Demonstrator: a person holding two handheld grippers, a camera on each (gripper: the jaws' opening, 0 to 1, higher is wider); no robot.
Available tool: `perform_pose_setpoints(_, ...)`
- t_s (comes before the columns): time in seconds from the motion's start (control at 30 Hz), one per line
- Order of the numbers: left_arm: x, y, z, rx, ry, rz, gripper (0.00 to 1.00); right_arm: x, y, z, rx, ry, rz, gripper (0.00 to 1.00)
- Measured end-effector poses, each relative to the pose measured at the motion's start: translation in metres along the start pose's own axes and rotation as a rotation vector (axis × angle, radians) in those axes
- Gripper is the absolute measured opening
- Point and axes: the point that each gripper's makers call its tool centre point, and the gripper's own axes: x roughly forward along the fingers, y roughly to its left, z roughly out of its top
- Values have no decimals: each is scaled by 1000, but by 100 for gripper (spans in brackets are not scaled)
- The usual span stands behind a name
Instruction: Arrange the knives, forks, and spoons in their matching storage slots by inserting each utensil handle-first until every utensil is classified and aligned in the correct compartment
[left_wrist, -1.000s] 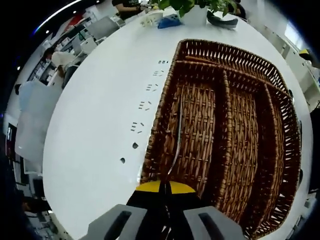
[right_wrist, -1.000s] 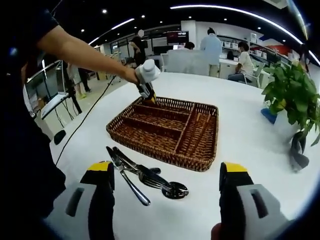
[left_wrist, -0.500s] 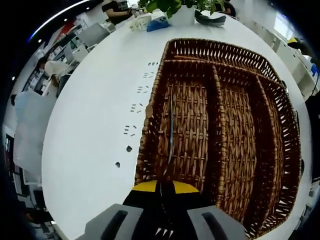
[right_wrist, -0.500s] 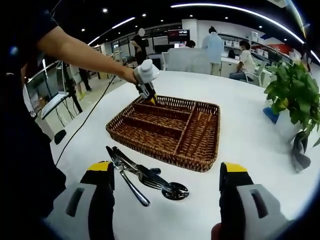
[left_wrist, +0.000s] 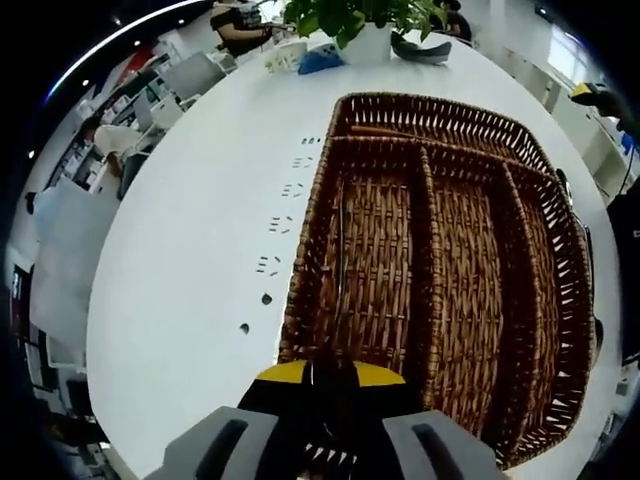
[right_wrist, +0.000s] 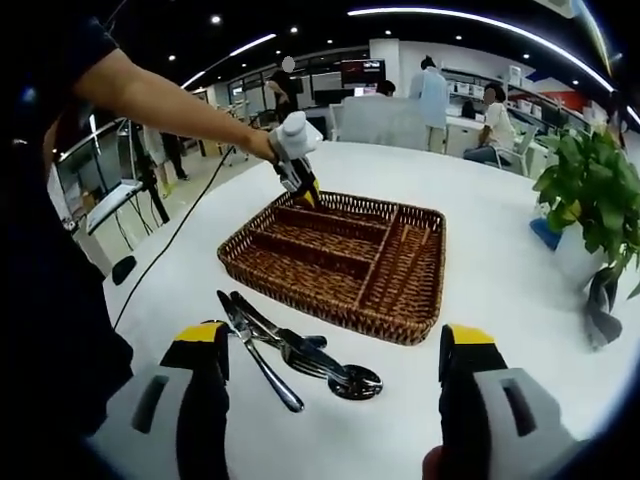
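Observation:
A brown wicker tray (left_wrist: 428, 250) with three long slots and a cross slot lies below my left gripper (left_wrist: 322, 378). That gripper is shut on a fork (left_wrist: 341, 250); the thin handle reaches into the leftmost long slot, and the tines show between the jaws at the bottom. In the right gripper view the tray (right_wrist: 400, 300) sits mid-table, with the left gripper (right_wrist: 303, 183) at its far left corner, held by a person's hand. A pile of knives, forks and spoons (right_wrist: 290, 350) lies on the white table in front of the tray. My right gripper (right_wrist: 332, 400) hovers open above that pile.
The round white table (left_wrist: 190, 250) has small socket marks (left_wrist: 270, 264) beside the tray. A potted plant (right_wrist: 590, 180) and a blue object (right_wrist: 543, 232) stand at the right; the plant (left_wrist: 360, 20) also appears past the tray's far end. People sit at desks behind.
The left gripper, still holding the fork, has lifted and drawn back slightly at the tray's end. The right gripper stays open over the pile.

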Motion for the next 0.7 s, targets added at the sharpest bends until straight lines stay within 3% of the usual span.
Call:
perform_pose_setpoints(0.3,-16,5,-1,9,-17,46,16,-2,2,0,-8,-8,1,89)
perform_pose_setpoints(0.37,-22,10,-1,13,-24,82,21,-3,3,2,-7,-15,2,89)
perform_pose_setpoints(0.67,-68,16,1,-71,-108,156,31,-6,9,7,-32,-44,20,90)
perform_pose_setpoints(0.7,-77,15,4,-101,-144,171,33,-6,9,8,-35,-48,24,90)
